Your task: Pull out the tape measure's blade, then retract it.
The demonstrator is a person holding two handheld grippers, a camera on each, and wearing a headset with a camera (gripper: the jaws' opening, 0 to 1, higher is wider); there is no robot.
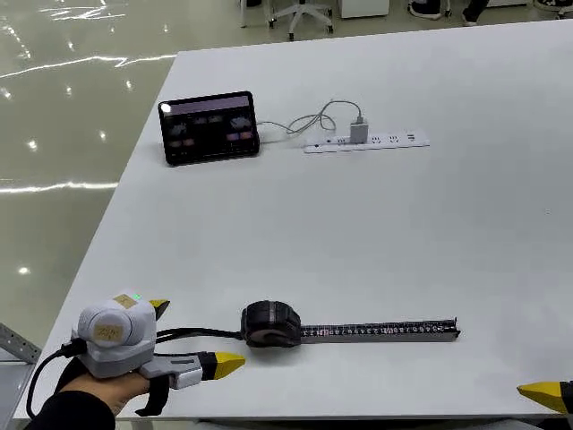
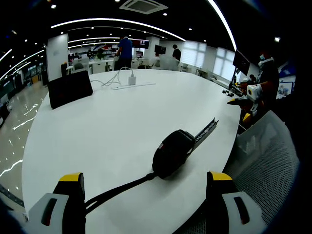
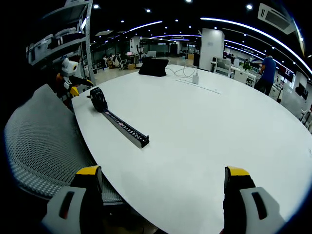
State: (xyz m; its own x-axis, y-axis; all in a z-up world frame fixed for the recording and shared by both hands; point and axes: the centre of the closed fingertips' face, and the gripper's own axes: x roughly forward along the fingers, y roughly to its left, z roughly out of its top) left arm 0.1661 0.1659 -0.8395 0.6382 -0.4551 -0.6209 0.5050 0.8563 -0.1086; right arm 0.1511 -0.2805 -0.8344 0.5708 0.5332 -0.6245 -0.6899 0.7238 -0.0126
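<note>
item under task: black, rounded tape measure case [image 1: 270, 324] lying near the front edge of the white table [image 1: 358, 224], towards the left.
blade: dark, marked metal blade [image 1: 380, 331] drawn out of the case, flat on the table, running right; end hook [image 1: 456, 329] free, nothing touching it.
strap: black wrist cord [image 2: 117, 192] trails from the case back between the left jaws.
left gripper [image 1: 194, 334]: yellow-tipped jaws spread wide, pinching nothing; just beside the case on its left, apart from it.
right gripper [image 3: 163, 171]: jaws spread wide, pinching nothing; off the near right side of the table, well apart from the blade's hook.
stage, as judged: pull-out looks done; retraction not yet done. the blade lies extended with no hold on it, so the lock is probably on.
step in hand, as judged: retract the blade.
method advised:
1. close the left jaws across the case's 2 flat sides, clear of the cord, so the case cannot skid.
2. bring the right jaws to the blade near the hook and pinch it flat.
3. release the lock, then feed the blade in under control.
risk: an unchecked blade may whip back and kick the light case off the front edge.
lock position: too small to tell.
</note>
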